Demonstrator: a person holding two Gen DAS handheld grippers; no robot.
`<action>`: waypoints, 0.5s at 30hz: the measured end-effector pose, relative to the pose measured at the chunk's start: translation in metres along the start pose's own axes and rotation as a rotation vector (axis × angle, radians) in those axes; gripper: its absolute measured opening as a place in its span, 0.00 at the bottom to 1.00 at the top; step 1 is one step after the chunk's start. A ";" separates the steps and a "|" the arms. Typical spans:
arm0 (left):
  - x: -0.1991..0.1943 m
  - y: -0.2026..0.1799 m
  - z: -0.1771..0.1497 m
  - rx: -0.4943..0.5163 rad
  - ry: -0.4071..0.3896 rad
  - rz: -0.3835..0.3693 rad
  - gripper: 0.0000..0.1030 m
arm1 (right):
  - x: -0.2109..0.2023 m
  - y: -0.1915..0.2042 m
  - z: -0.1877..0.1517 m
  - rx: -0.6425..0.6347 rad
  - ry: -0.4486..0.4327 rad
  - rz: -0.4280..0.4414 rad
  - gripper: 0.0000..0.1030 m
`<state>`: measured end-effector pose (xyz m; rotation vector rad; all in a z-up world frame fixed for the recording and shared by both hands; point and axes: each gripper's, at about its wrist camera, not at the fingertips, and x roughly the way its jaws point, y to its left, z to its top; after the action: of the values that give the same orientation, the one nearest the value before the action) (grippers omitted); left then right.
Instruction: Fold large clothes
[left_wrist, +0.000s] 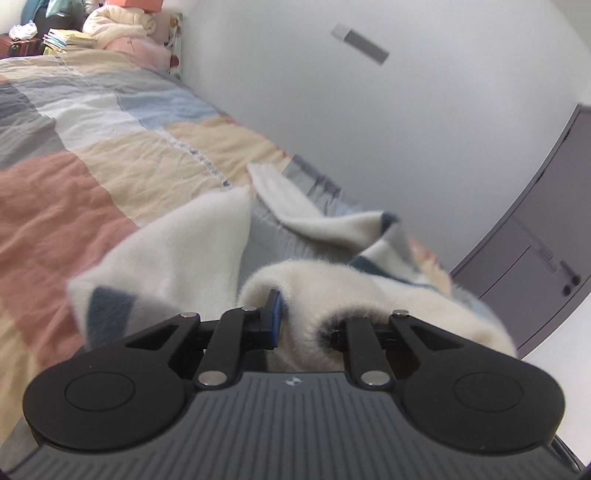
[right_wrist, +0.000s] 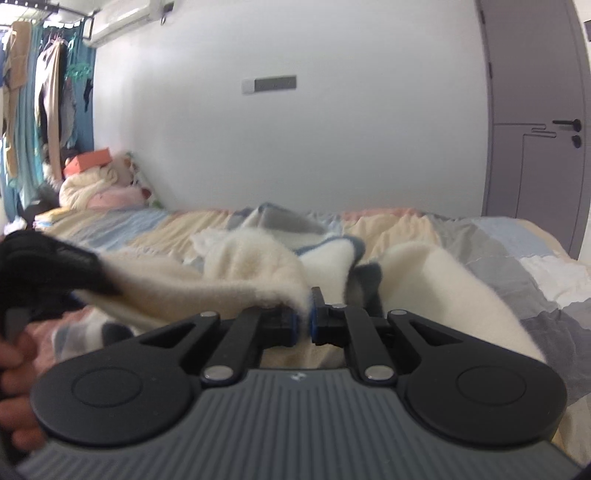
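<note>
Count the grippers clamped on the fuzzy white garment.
2: the left gripper grips a bunched fold of the fuzzy white garment; the right gripper pinches its edge over the bed.

left gripper (left_wrist: 301, 319): black plastic linkage arms, silver round pivot pins, blue pad on one visible finger (left_wrist: 274, 312)
left body: grey ribbed housing, small logo mark at centre, two round black discs at sides
right gripper (right_wrist: 303, 321): same black arms, silver pins, blue-edged pads
person's hand (right_wrist: 14, 373): bare skin, fingers blurred, at left edge
</note>
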<state>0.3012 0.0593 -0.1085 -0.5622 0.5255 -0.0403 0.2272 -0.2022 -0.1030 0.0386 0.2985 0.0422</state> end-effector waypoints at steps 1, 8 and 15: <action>-0.012 -0.002 -0.002 -0.001 -0.018 -0.008 0.16 | -0.006 -0.001 0.002 0.006 -0.027 -0.001 0.09; -0.098 -0.047 -0.004 0.141 -0.154 -0.030 0.14 | -0.064 -0.019 0.025 0.061 -0.228 -0.005 0.09; -0.176 -0.091 0.036 0.164 -0.268 -0.093 0.14 | -0.105 -0.036 0.097 0.114 -0.398 0.064 0.08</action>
<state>0.1756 0.0312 0.0464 -0.4229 0.2327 -0.0939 0.1566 -0.2465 0.0192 0.1675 -0.0986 0.0798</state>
